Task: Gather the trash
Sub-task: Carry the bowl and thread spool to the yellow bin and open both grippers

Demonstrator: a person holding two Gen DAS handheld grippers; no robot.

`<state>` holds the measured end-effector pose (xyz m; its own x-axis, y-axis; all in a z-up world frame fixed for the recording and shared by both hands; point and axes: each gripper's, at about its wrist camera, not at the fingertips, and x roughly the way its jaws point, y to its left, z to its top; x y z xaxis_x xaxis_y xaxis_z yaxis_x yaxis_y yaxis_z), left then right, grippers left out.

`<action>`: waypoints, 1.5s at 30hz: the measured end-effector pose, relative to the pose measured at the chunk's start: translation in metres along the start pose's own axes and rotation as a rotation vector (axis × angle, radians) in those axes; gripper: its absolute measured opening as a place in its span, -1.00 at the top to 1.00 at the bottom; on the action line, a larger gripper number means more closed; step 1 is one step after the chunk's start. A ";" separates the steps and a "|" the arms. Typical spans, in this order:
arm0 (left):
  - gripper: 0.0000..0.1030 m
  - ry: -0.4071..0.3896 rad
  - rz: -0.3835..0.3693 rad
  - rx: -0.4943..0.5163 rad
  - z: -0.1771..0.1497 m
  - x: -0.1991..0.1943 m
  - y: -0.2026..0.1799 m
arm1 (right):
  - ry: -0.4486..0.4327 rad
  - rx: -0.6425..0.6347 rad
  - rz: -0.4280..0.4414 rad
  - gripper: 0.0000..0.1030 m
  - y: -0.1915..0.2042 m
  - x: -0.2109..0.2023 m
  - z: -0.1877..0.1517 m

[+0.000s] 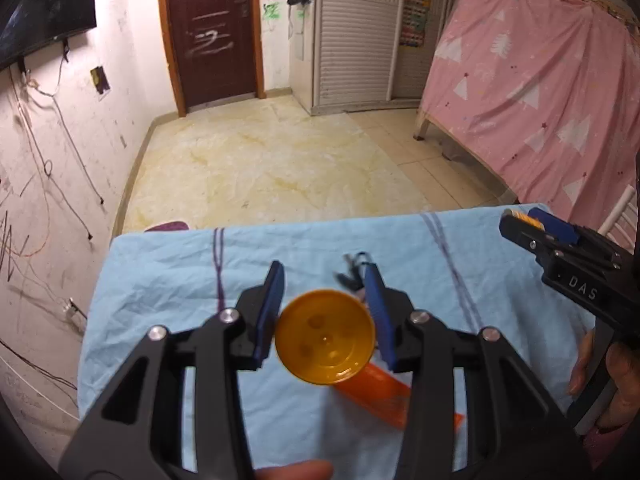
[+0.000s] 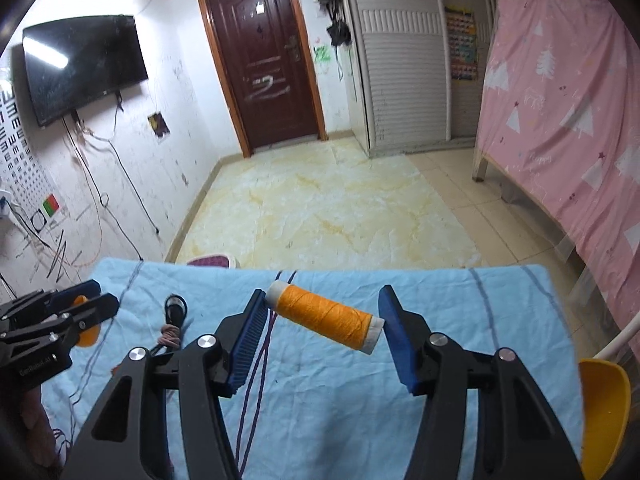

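On blue cloth [image 2: 440, 392]: thread spool [image 2: 326, 317], yellow cup [image 1: 325, 337]; tiled rm.

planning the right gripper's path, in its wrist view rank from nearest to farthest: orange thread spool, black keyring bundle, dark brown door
1. Orange thread spool: between the right gripper's fingers.
2. Black keyring bundle: left, on the light blue cloth.
3. Dark brown door: far wall, across the floor.
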<state>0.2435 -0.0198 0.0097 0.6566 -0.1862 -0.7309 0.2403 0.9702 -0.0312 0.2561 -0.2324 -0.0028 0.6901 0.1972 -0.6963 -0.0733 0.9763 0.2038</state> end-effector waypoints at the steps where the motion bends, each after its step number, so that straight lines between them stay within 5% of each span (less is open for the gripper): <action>1: 0.23 -0.006 0.000 0.007 0.000 -0.003 -0.004 | -0.012 0.000 0.001 0.01 -0.002 -0.006 0.000; 11: 0.23 -0.044 -0.024 0.082 0.007 -0.027 -0.062 | -0.136 0.063 -0.014 0.01 -0.046 -0.068 -0.007; 22: 0.23 -0.050 -0.110 0.176 0.016 -0.032 -0.161 | -0.244 0.166 -0.105 0.01 -0.139 -0.140 -0.028; 33: 0.23 -0.028 -0.253 0.324 0.003 -0.030 -0.297 | -0.270 0.311 -0.214 0.00 -0.248 -0.181 -0.076; 42: 0.23 -0.008 -0.291 0.444 -0.015 -0.018 -0.391 | -0.270 0.407 -0.252 -0.02 -0.307 -0.198 -0.118; 45: 0.09 -0.005 -0.279 0.474 -0.019 -0.011 -0.415 | -0.273 0.431 -0.255 -0.27 -0.317 -0.201 -0.123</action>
<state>0.1225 -0.4178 0.0181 0.5250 -0.4280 -0.7357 0.7009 0.7078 0.0884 0.0522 -0.5701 -0.0122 0.8126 -0.1264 -0.5689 0.3811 0.8539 0.3545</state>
